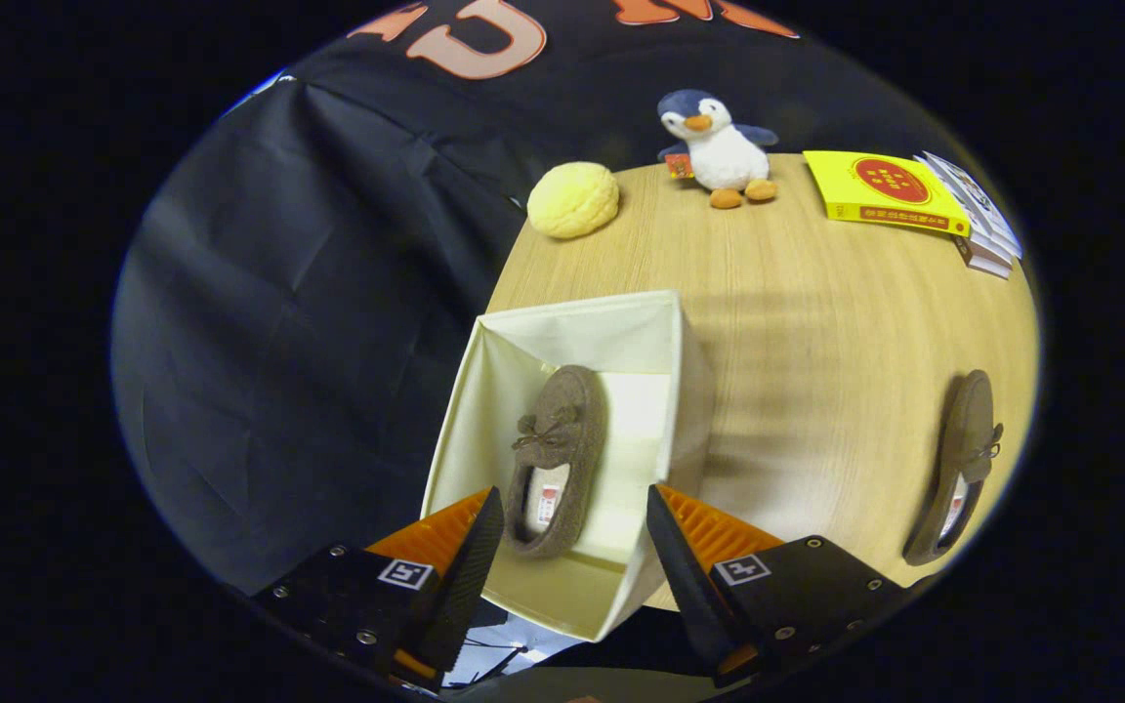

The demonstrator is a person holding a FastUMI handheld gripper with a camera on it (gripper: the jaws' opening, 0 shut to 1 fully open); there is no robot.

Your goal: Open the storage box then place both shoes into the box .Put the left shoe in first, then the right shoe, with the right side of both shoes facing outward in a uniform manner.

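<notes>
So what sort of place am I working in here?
Probably a staged recording booth, not a real home: a wooden table against black cloth, props like a plush penguin and books, and the storage box. The gripper is open above it.

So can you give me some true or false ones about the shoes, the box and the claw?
1. One brown shoe lies inside the white box. True.
2. The claw is squeezing that shoe. False: its fingers stand open on either side of the heel, pressing nothing.
3. The other shoe is on the wooden table, away from the box. True.
4. The box has its lid on. False: it is open on top.
5. The penguin toy sits in the box. False: it stands at the table's far edge, between a yellow bun and a yellow book.
</notes>
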